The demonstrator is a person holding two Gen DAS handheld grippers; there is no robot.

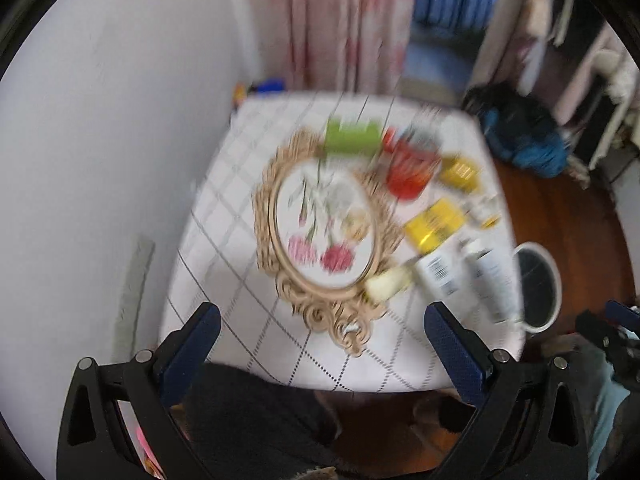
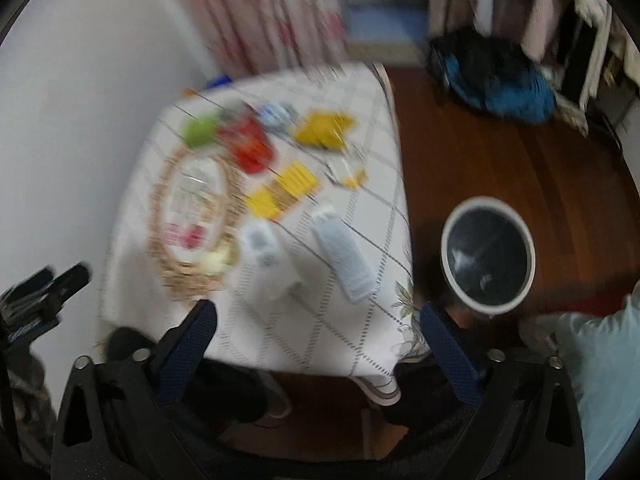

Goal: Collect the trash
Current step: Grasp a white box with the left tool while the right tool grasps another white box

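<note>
Both my wrist views are smeared with motion blur, the right worse; the table (image 1: 224, 216) and its clutter read only as colour patches. Light is soft, even daylight, shadows faint. Fisheye bends the edges into dark corners, while my gripper fingers (image 1: 448, 332) stay fairly sharp

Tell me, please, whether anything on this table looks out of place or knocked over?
Two white tubes lie flat near the table's edge beside the bin, among scattered yellow packets. Blur hides finer detail; nothing looks spilled.

An ornate oval mirror (image 1: 326, 236) lies on the checked tablecloth (image 1: 240, 300), pink curtain (image 1: 340, 24) behind.
</note>
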